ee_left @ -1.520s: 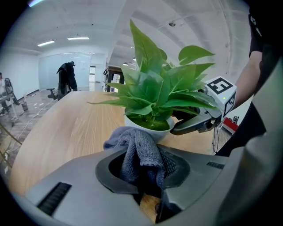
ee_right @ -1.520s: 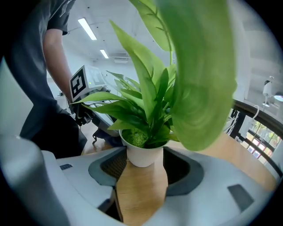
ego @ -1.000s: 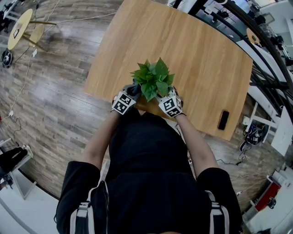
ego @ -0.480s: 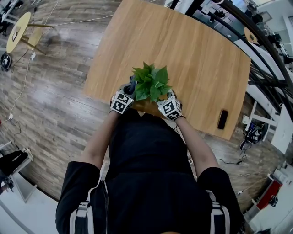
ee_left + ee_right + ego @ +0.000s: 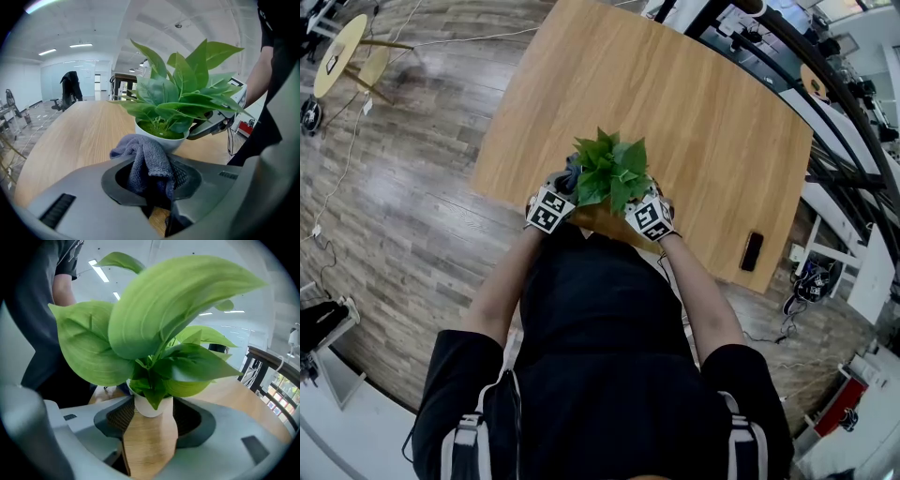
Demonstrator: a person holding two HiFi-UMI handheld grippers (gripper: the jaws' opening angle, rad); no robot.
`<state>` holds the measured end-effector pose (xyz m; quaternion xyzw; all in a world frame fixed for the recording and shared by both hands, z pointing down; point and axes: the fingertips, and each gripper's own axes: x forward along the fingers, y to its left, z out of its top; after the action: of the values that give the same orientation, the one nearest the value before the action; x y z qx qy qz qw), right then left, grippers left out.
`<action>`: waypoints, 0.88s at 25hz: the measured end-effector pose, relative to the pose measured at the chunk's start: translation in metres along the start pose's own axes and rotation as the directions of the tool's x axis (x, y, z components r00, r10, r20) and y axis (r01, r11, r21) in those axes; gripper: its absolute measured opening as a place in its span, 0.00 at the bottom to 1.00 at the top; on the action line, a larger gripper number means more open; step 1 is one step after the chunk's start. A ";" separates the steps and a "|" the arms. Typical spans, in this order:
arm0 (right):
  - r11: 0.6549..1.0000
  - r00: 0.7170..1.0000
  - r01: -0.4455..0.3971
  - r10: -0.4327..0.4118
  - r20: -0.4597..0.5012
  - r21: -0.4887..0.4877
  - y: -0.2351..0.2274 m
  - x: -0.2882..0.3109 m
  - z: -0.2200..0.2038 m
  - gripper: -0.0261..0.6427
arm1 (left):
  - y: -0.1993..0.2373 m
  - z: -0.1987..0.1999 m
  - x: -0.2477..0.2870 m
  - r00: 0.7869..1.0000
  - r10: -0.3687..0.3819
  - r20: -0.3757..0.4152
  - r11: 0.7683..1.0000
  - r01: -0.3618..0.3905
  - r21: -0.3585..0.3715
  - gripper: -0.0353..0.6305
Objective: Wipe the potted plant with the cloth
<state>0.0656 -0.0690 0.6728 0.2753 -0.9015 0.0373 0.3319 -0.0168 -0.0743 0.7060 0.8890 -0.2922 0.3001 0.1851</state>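
Little has shifted — my right gripper [image 5: 153, 416] clasps the leafy plant's white pot [image 5: 161, 140], just ahead of the left gripper [image 5: 154, 177] pinching grey terry cloth [image 5: 145, 159].

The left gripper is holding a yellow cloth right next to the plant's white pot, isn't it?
Not quite. The cloth in the left gripper is grey, not yellow, as the left gripper view shows. The rest is right: the jaws are closed on it, and it sits right next to the plant's white pot.
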 end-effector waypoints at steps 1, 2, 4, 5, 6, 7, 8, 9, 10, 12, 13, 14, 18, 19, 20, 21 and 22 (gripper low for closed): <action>1.000 1.000 0.001 -0.001 -0.001 0.002 0.000 0.000 -0.001 0.40 | -0.001 0.000 0.000 1.000 -0.004 0.001 1.000 0.004 0.000 0.22; 1.000 1.000 0.004 -0.004 -0.001 0.002 -0.001 -0.001 -0.001 0.40 | -0.003 0.001 0.000 1.000 -0.009 0.002 1.000 0.009 -0.001 0.22; 1.000 1.000 0.012 -0.012 -0.005 -0.001 -0.003 -0.001 -0.001 0.40 | -0.007 0.003 -0.002 1.000 -0.025 0.005 1.000 0.025 -0.002 0.22; 1.000 1.000 0.017 -0.017 -0.009 -0.003 -0.005 0.000 -0.001 0.40 | -0.010 0.004 -0.003 0.999 -0.035 0.005 0.999 0.035 0.004 0.22; 1.000 1.000 0.022 -0.022 -0.012 -0.005 -0.006 0.000 -0.001 0.40 | -0.012 0.006 -0.003 0.999 -0.044 0.004 0.999 0.044 0.013 0.22; 1.000 1.000 0.026 -0.026 -0.015 -0.008 -0.008 0.000 -0.001 0.40 | -0.014 0.007 -0.004 0.999 -0.052 0.004 0.998 0.052 0.019 0.22; 1.000 0.999 0.027 -0.028 -0.018 -0.013 -0.009 0.000 -0.001 0.40 | -0.015 0.007 -0.004 0.998 -0.057 0.004 0.998 0.056 0.020 0.22; 0.999 0.999 0.029 -0.029 -0.020 -0.019 -0.009 0.001 -0.001 0.40 | -0.016 0.007 -0.005 0.998 -0.059 0.005 0.998 0.059 0.016 0.22; 0.999 0.999 0.030 -0.030 -0.022 -0.025 -0.008 0.001 -0.001 0.40 | -0.016 0.006 -0.006 0.998 -0.059 0.007 0.998 0.059 0.011 0.22; 0.999 0.999 0.033 -0.034 -0.022 -0.031 -0.005 0.001 -0.001 0.40 | -0.017 0.003 -0.006 0.998 -0.057 0.010 0.998 0.057 -0.001 0.22; 0.999 0.999 0.035 -0.036 -0.020 -0.031 -0.003 0.001 -0.001 0.40 | -0.016 0.002 -0.007 0.999 -0.053 0.011 0.999 0.053 -0.007 0.22; 0.999 0.999 0.037 -0.037 -0.018 -0.029 -0.002 0.000 0.000 0.40 | -0.015 0.002 -0.006 0.999 -0.048 0.011 0.999 0.048 -0.011 0.22; 0.999 1.000 0.028 -0.029 -0.012 -0.028 0.010 -0.006 -0.002 0.40 | -0.006 0.004 -0.005 1.000 -0.025 0.011 0.999 0.025 -0.025 0.22; 0.999 1.000 0.025 -0.025 -0.012 -0.027 0.015 -0.007 -0.004 0.40 | -0.004 0.004 -0.004 1.000 -0.020 0.011 0.999 0.020 -0.027 0.22; 0.999 1.000 0.019 -0.019 -0.010 -0.026 0.020 -0.009 -0.005 0.40 | -0.003 0.004 -0.004 1.000 -0.016 0.011 0.999 0.016 -0.031 0.22; 1.000 1.000 0.011 -0.011 -0.007 -0.026 0.025 -0.011 -0.005 0.40 | -0.001 0.004 -0.004 1.000 -0.011 0.012 0.999 0.011 -0.037 0.22; 1.000 1.000 0.003 -0.003 -0.005 -0.026 0.030 -0.013 -0.004 0.40 | 0.000 0.003 -0.004 1.000 -0.005 0.012 0.999 0.006 -0.046 0.22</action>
<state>0.0603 -0.0369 0.6713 0.2723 -0.9006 0.0255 0.3377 -0.0185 -0.0741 0.7012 0.8871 -0.2977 0.2875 0.2044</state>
